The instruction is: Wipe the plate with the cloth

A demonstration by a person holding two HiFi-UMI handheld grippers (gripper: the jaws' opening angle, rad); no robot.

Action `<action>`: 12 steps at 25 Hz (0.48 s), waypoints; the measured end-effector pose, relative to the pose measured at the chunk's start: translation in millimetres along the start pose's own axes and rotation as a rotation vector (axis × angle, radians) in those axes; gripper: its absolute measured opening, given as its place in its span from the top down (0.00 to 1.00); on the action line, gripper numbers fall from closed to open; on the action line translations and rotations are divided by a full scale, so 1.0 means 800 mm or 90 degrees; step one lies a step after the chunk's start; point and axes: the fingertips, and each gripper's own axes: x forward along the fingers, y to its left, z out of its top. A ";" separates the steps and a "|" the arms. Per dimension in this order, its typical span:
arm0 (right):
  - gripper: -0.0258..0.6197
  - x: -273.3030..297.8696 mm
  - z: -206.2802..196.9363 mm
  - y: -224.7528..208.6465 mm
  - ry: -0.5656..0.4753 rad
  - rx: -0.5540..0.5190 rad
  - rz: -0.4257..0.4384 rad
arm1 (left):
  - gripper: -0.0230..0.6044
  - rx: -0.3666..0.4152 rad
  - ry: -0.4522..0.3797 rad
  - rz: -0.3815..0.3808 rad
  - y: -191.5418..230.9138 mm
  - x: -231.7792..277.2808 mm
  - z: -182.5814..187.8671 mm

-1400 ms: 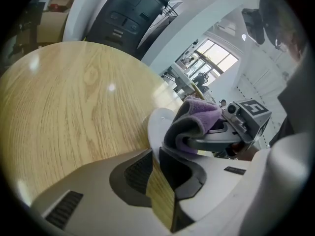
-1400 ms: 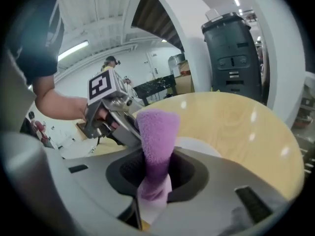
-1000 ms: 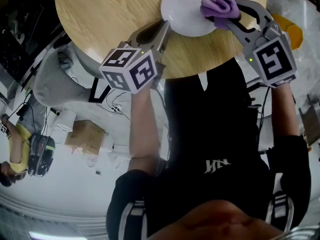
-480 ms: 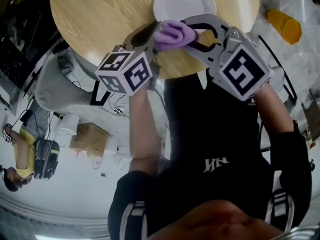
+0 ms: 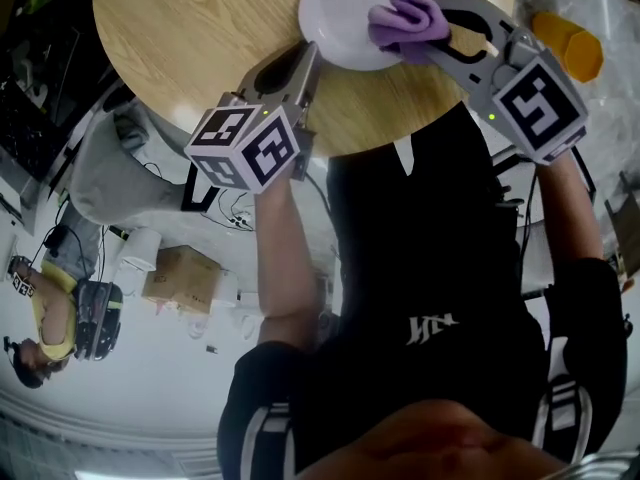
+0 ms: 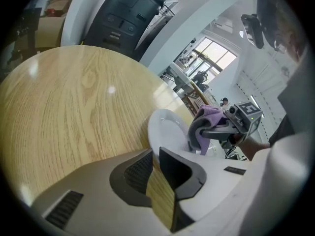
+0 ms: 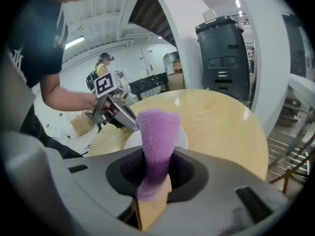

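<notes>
My right gripper (image 5: 425, 30), clamped on the purple cloth (image 5: 408, 20), brought it back from the near rim onto the white plate (image 5: 335, 13). My left gripper (image 5: 308, 53) pinches that rim. Round wooden table (image 5: 200, 38), pale floor (image 5: 150, 388) below.

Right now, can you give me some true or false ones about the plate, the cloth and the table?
1. The cloth is purple. True.
2. The right gripper holds the cloth. True.
3. The plate is blue. False: it is white.
4. The table is square. False: it is round.
5. The left gripper holds the cloth. False: its fingers pinch the plate's rim.
</notes>
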 end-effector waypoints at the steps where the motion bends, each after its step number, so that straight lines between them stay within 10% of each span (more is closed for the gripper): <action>1: 0.81 -0.012 -0.008 -0.012 0.015 0.004 -0.014 | 0.89 0.000 0.000 0.001 0.001 0.000 0.000; 5: 0.81 -0.036 -0.028 -0.035 0.066 -0.019 -0.050 | 0.89 0.000 0.000 0.005 0.004 -0.005 0.001; 12: 0.81 -0.039 0.024 -0.024 -0.036 -0.026 -0.066 | 0.84 0.031 -0.042 0.040 0.006 -0.009 0.013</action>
